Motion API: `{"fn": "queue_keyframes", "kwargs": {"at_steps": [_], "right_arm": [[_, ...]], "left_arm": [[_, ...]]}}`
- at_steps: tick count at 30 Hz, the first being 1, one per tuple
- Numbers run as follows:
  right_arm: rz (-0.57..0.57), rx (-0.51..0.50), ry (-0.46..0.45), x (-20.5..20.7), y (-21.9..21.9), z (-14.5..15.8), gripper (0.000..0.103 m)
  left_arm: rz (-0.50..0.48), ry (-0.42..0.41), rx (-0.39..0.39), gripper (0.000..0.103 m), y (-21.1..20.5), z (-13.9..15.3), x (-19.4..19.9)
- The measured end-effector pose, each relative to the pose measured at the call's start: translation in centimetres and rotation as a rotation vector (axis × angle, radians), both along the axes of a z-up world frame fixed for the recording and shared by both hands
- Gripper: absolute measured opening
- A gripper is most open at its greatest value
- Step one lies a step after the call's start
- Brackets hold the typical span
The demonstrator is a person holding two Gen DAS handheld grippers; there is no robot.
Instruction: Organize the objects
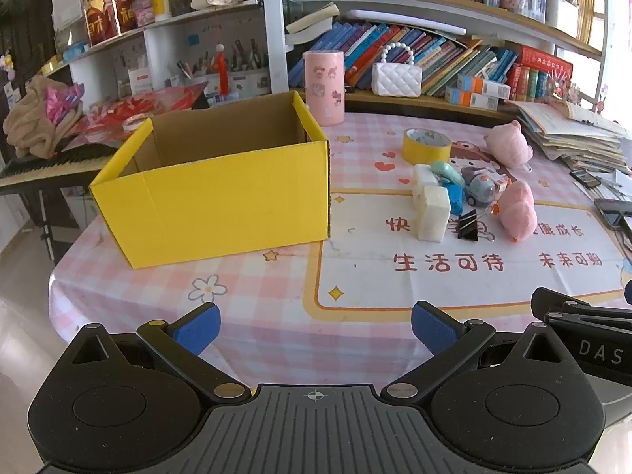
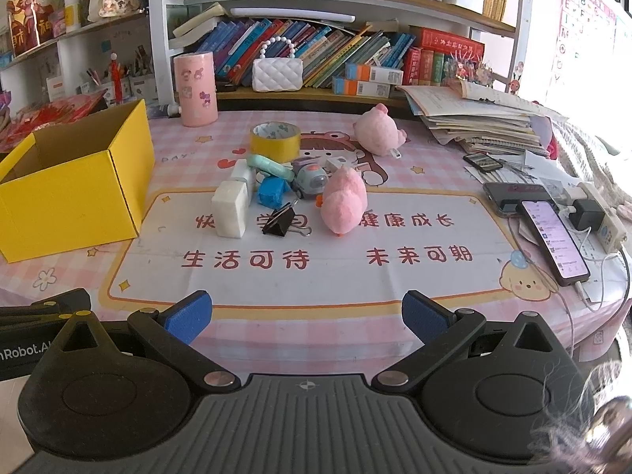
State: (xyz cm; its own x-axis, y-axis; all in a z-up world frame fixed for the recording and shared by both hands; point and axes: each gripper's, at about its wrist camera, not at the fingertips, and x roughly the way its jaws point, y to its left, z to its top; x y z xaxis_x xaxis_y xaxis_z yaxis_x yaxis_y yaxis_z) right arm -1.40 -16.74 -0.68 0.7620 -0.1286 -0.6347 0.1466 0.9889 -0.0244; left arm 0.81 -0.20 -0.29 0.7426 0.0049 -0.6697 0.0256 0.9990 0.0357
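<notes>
Your left gripper (image 1: 315,330) hangs over the near edge of the table with its blue-padded fingers (image 1: 197,328) spread wide and nothing between them. Your right gripper (image 2: 307,318) is in the same condition: fingers well apart, empty, just short of the printed pink gingham tablecloth (image 2: 276,276).

Finding: no pick has begun. I judge this the opening step, with every item still loose on the cloth.

From the right gripper, the cluster sits at twelve o'clock. Nearest are the black metal binder clip (image 2: 281,222), the white rectangular block (image 2: 230,208) at eleven, and the pink plush chick (image 2: 343,200) at one. Behind them lie a crumpled blue lump (image 2: 272,190), a mint-green plastic clip-shaped piece (image 2: 270,166), a small grey toy car (image 2: 311,179), a roll of yellow tape (image 2: 275,140) and a second pink plush (image 2: 378,129). Several of these touch or overlap.

The open yellow cardboard box (image 1: 221,197) stands at eleven o'clock from the left gripper, well apart from the cluster; what its floor holds cannot be seen.

Recommendation: take an outlying piece first, since the binder clip and the chick stand freest. Bring the right gripper forward, straddle the item, close, then carry it toward ten o'clock into the box. Keep clear of the phone (image 2: 553,237) and cables at two o'clock.
</notes>
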Motion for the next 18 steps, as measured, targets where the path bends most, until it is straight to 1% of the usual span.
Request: {"fn": "queue_keyframes", "kwargs": {"at_steps": [13, 15, 18], "right_arm": [[-0.008, 0.001, 0.042, 1.3, -0.6, -0.4, 0.103], [-0.007, -0.001, 0.053, 1.7, -0.9, -0.5, 0.103], [-0.001, -0.007, 0.063, 2.2, -1.5, -0.5, 0.103]], "left_arm": [[-0.010, 0.032, -0.016, 0.103, -0.6, -0.5, 1.3], [-0.002, 0.038, -0.026, 0.103, -0.7, -0.5, 1.8], [0.000, 0.055, -0.066, 0.103, -1.1, -0.8, 2.6]]}}
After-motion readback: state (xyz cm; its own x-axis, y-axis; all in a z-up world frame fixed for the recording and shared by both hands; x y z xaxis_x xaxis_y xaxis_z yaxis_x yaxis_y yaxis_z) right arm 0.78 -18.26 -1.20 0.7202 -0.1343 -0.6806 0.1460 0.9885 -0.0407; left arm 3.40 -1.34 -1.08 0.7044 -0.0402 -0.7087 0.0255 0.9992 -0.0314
